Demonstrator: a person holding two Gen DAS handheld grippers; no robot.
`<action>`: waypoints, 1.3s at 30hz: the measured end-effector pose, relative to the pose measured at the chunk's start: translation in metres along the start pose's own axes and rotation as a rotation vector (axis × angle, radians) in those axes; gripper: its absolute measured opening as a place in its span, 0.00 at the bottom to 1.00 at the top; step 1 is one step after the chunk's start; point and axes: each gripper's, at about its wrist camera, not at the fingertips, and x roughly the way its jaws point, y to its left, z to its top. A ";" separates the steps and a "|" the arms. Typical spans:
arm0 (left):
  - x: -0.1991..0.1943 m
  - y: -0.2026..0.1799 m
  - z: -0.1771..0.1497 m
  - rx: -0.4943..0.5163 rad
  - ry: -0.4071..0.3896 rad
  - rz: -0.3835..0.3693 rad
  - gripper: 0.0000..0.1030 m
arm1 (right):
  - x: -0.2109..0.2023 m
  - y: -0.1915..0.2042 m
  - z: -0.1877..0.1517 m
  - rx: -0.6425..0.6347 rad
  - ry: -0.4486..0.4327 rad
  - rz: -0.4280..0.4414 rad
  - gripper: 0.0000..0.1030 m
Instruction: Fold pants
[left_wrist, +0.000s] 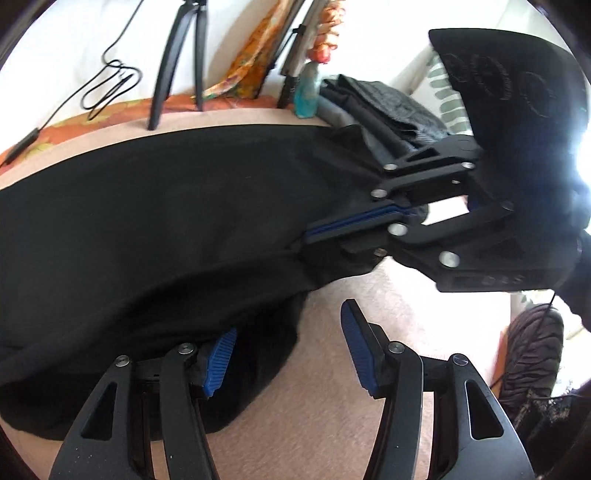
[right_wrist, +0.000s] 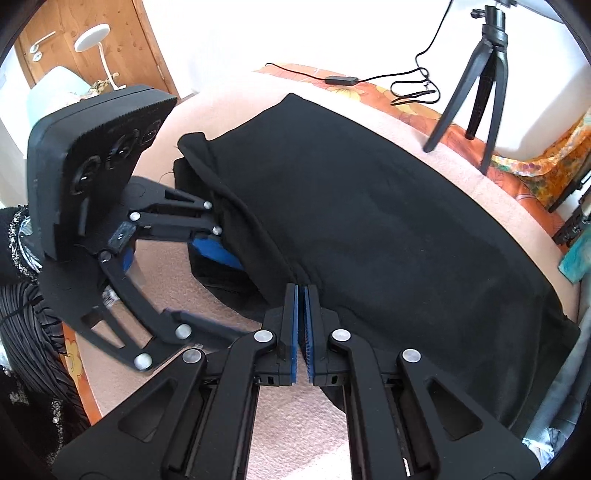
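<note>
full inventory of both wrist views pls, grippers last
pants: 1, black, spread across the pink surface
blanket: 1, pale pink, under the pants
tripod: 1, black, standing behind the pants
cable: 1, black, coiled by the tripod
bottle: 1, blue, at the far edge
dark clothes pile: 1, grey-black, beside the bottle
door: 1, wooden, background
left gripper: black, blue pads, open, one finger under the pants edge
right gripper: black, blue pads, shut on the pants edge

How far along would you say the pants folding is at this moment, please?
Partly done: the black pants already lie doubled on the pink blanket. In hand: the right tongs pinch an edge; the left tongs are open. Further folds remain.
</note>
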 end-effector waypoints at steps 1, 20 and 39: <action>0.000 -0.004 -0.001 0.017 0.001 -0.010 0.52 | -0.002 -0.002 -0.001 0.009 -0.003 -0.005 0.04; -0.008 -0.045 -0.033 0.202 0.060 -0.015 0.51 | -0.092 -0.108 -0.178 1.043 -0.168 -0.068 0.67; -0.004 -0.039 -0.021 0.254 0.049 0.050 0.51 | -0.079 -0.143 -0.177 1.205 -0.309 0.004 0.25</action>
